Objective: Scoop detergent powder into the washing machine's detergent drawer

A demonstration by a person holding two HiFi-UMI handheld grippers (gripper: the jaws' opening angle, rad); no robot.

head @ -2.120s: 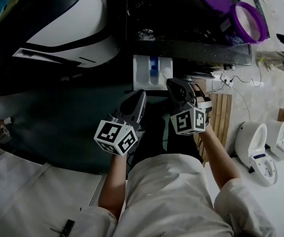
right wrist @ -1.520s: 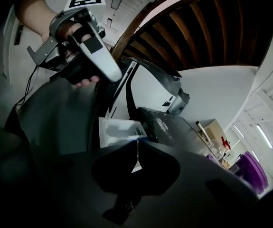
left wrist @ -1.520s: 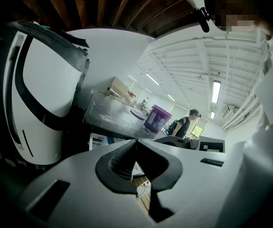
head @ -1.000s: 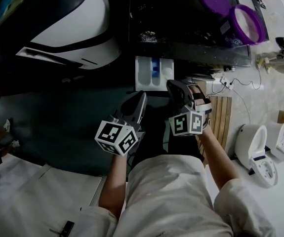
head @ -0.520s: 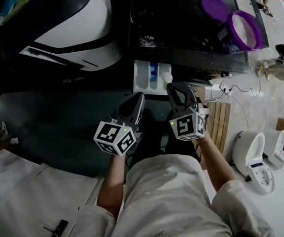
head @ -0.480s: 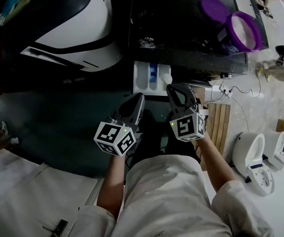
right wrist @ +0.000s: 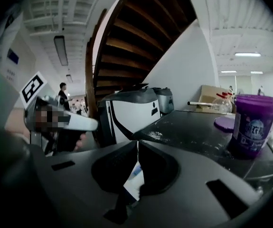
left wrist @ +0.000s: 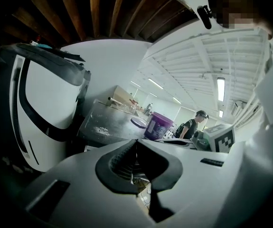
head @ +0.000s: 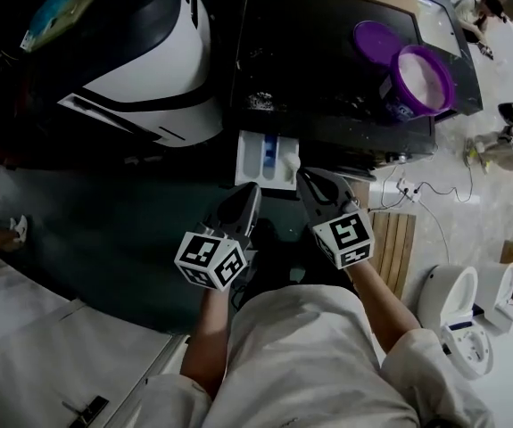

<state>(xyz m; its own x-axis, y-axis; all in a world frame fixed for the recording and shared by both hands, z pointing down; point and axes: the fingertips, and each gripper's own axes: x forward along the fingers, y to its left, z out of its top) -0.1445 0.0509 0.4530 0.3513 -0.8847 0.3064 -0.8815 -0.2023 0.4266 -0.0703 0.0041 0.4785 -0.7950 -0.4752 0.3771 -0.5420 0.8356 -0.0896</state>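
On top of the dark washing machine (head: 327,69), the purple detergent tub (head: 421,80) is seen with its lid (head: 376,38) off and laid just beside it. White powder can be seen inside the tub. Below the front edge, the white detergent drawer (head: 267,159) is pulled out, well apart from the tub.

The left gripper (head: 249,193) and the right gripper (head: 306,176) are held side by side just in front of the drawer. The jaws of both are pressed together, and nothing is held in them. No scoop can be made out.

It is judged that scooping has not yet been started and only the getting-ready part is done. For the next move, one gripper would need to be lifted to the tub, its jaws opened, and a scoop found and gripped. Care would be needed so that no powder is spilled on the way to the drawer.
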